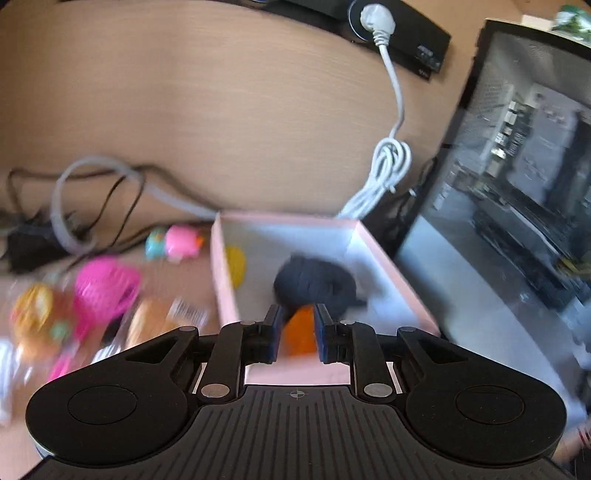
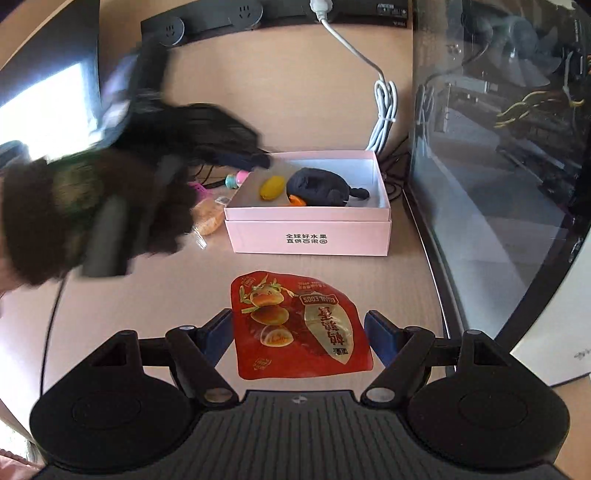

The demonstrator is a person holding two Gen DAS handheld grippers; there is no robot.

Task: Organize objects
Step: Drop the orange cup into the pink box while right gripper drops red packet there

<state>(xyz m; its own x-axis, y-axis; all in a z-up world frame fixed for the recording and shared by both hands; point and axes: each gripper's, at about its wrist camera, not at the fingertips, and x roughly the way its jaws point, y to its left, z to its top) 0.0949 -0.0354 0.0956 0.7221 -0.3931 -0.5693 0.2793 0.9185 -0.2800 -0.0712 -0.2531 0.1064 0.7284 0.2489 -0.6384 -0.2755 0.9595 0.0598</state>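
Observation:
A pink box (image 1: 221,273) (image 2: 308,236) stands open on the wooden desk. Inside lie a black cloth bundle (image 1: 314,282) (image 2: 319,186), a yellow piece (image 1: 236,264) (image 2: 272,187) and an orange piece (image 1: 300,332) (image 2: 296,200). My left gripper (image 1: 298,325) hovers over the box's near edge, fingers narrowly apart, nothing clearly gripped; the orange piece shows between them. It appears blurred in the right wrist view (image 2: 243,160). My right gripper (image 2: 299,332) is open, its fingers either side of a red snack pouch (image 2: 299,326) lying on the desk.
Left of the box lie a pink toy (image 1: 105,290), a small pink-and-teal toy (image 1: 173,243) and wrapped snacks (image 1: 37,317) (image 2: 208,218). Cables (image 1: 96,192), a white cord (image 1: 391,166) (image 2: 384,110) and a power strip (image 1: 388,29) sit behind. A monitor (image 1: 517,184) stands right.

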